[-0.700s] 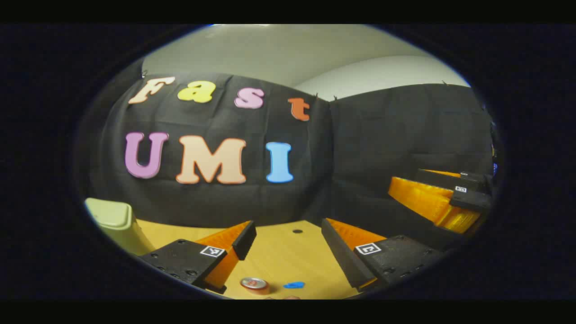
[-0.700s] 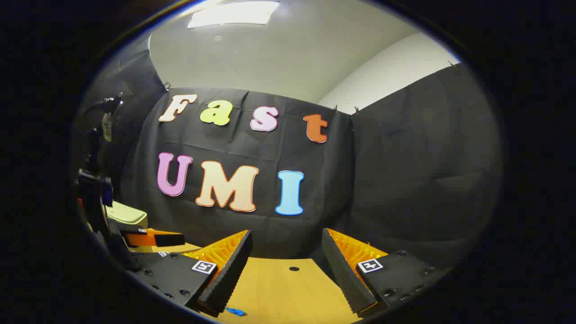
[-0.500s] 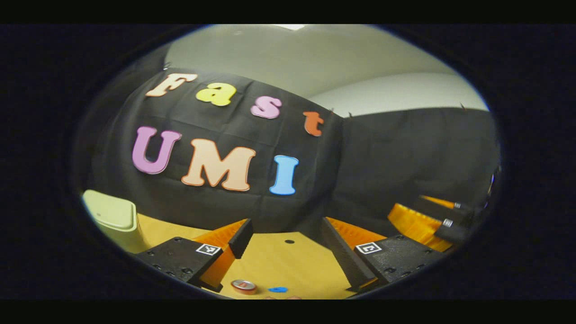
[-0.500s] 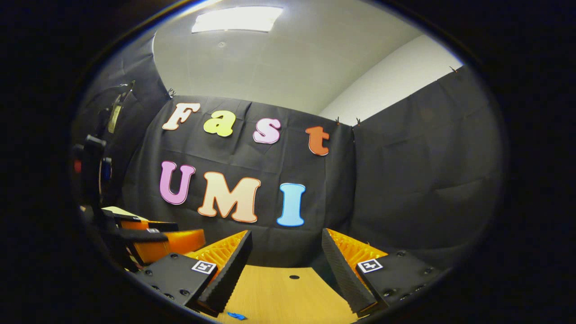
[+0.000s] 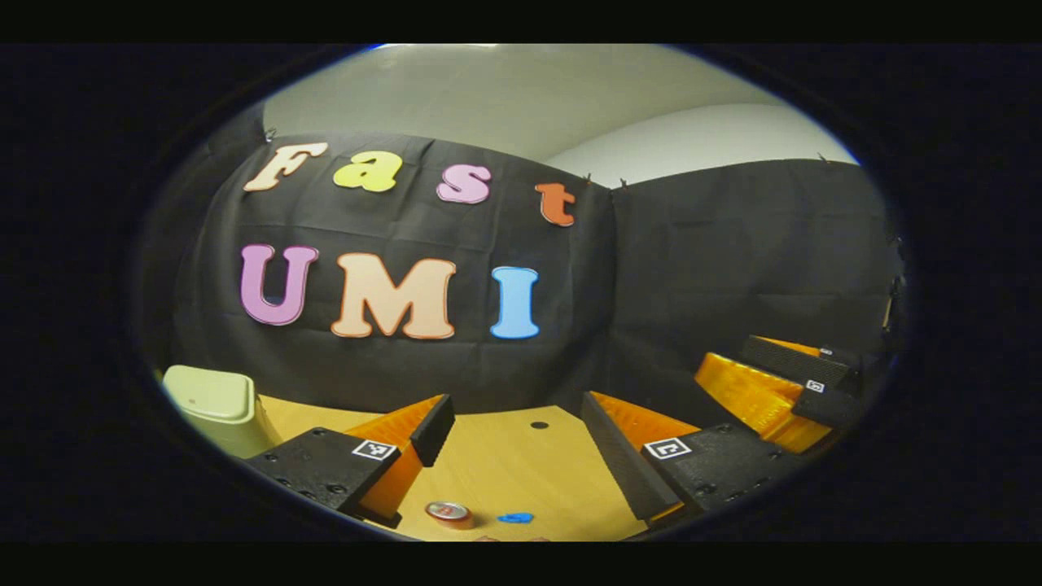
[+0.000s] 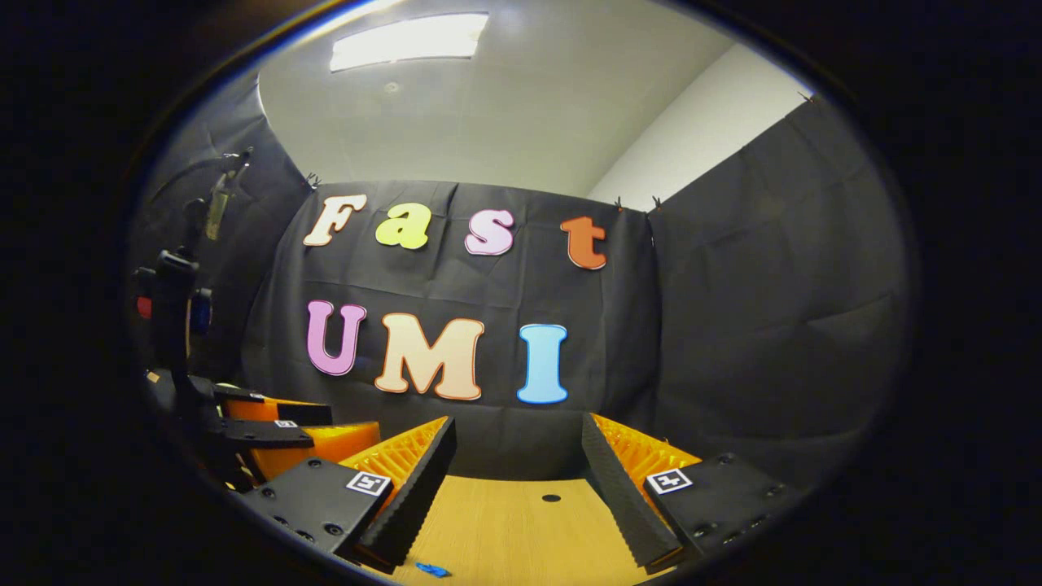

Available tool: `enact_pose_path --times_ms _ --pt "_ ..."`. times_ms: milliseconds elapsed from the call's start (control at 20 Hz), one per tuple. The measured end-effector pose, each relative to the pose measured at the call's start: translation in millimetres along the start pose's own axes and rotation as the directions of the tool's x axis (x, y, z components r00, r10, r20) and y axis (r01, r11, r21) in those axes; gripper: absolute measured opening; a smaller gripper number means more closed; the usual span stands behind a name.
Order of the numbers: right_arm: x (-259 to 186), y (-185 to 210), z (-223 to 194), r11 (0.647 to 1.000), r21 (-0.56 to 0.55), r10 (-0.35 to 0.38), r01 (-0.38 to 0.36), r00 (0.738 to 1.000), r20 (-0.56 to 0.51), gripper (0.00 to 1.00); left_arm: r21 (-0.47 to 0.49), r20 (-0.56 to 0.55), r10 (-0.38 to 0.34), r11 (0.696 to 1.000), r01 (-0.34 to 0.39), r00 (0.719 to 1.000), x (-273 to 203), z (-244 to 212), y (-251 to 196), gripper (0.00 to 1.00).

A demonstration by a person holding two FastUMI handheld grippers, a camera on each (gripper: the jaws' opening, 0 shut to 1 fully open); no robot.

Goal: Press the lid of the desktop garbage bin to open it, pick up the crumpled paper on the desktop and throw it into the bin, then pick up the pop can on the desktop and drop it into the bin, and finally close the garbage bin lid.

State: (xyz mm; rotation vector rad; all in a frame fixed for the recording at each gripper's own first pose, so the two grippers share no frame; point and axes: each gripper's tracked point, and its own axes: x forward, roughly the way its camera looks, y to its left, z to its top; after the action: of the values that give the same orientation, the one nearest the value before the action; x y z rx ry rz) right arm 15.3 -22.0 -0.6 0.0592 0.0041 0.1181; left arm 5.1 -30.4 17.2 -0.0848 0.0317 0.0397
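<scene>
Left tool [image 5: 514,439] has levelled again; bin [image 5: 218,407] sits slightly higher.

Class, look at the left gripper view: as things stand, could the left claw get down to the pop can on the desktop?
Probably yes. The left claw is open and empty, and the pop can stands on bare desktop just below its fingers, with nothing between them. The garbage bin sits well off to the side.

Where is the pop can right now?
In the left gripper view the pop can stands on the wooden table, low centre, just left of a small blue mark.
</scene>
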Motion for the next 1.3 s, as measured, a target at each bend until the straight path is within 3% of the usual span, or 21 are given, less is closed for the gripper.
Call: enact_pose_path --times_ms 250,500,700,900,1300 --pt "3.9 3.1 -11.8 1.000 0.007 0.028 -0.027 0.999 -0.019 0.99 0.056 0.026 0.058 0.997 -0.060 0.998 3.3 -7.0 15.1 0.94" --pt "21.0 32.6 -25.7 0.992 0.015 0.122 -0.122 0.991 -0.049 0.99 0.065 0.025 0.223 0.972 -0.225 0.974 -11.5 -21.3 71.0 0.94" --pt "37.0 46.6 -33.6 0.985 0.044 0.171 -0.168 0.982 -0.074 1.00 0.094 0.035 0.301 0.948 -0.303 0.953 -26.5 -16.2 100.2 0.94" --pt "51.9 43.6 -35.9 0.987 0.037 0.159 -0.156 0.985 -0.072 0.98 0.109 0.046 0.351 0.929 -0.354 0.935 -35.6 -13.1 116.5 0.94" --pt "59.6 24.1 -37.9 0.994 0.043 0.103 -0.099 0.991 -0.087 0.98 0.135 0.068 0.375 0.915 -0.381 0.925 -41.6 -2.4 121.6 0.94"
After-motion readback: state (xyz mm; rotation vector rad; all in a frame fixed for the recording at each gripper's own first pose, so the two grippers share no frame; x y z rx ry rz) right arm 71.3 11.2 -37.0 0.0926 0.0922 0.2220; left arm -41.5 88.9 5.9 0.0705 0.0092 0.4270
